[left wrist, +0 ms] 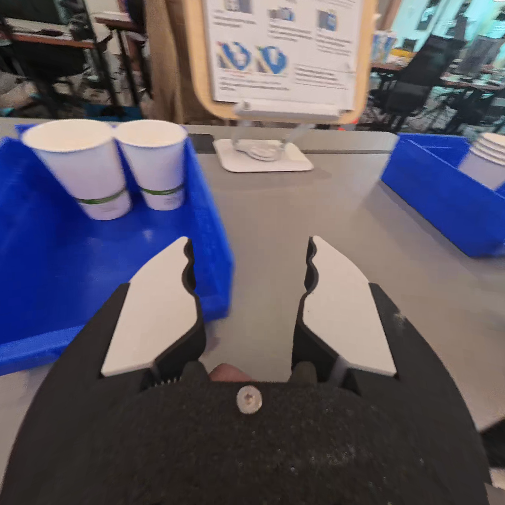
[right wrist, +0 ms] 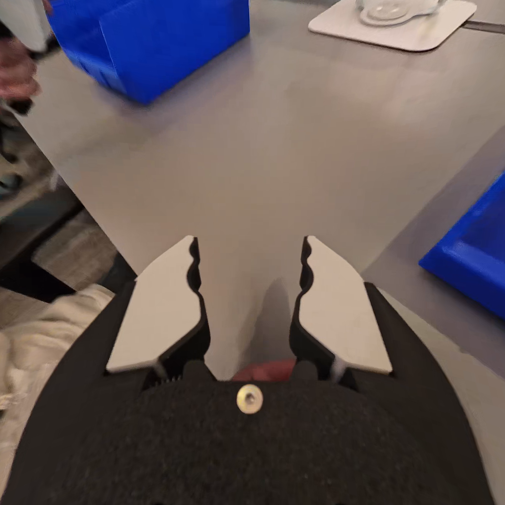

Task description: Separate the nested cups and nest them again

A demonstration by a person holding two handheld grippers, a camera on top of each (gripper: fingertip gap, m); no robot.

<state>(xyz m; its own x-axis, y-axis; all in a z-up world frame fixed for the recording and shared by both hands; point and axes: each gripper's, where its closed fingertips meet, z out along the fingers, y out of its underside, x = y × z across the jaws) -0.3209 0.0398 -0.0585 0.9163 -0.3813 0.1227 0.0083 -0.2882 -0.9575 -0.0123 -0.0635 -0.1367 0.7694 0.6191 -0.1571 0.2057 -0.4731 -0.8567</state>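
Right now both claws were spread and empty: left claw (left wrist: 250,240) hovered over the tabletop (left wrist: 300,218); two upright cups (left wrist: 82,169) stood apart in the left blue bin (left wrist: 213,246), ahead-left; nested stack (left wrist: 489,161) in the right bin (left wrist: 426,191) far right; right claw (right wrist: 250,239) faced open tabletop

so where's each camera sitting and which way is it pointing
Left wrist view: sits on the left tool, open and empty, level over the grey table, facing two single cups in the left blue bin, a sign stand and a cup stack in the right blue bin; a bit of finger shows.
Right wrist view: sits on the right tool, open and empty, tilted down at the table; a bit of finger shows.
Shared: table, both bins, stand base.
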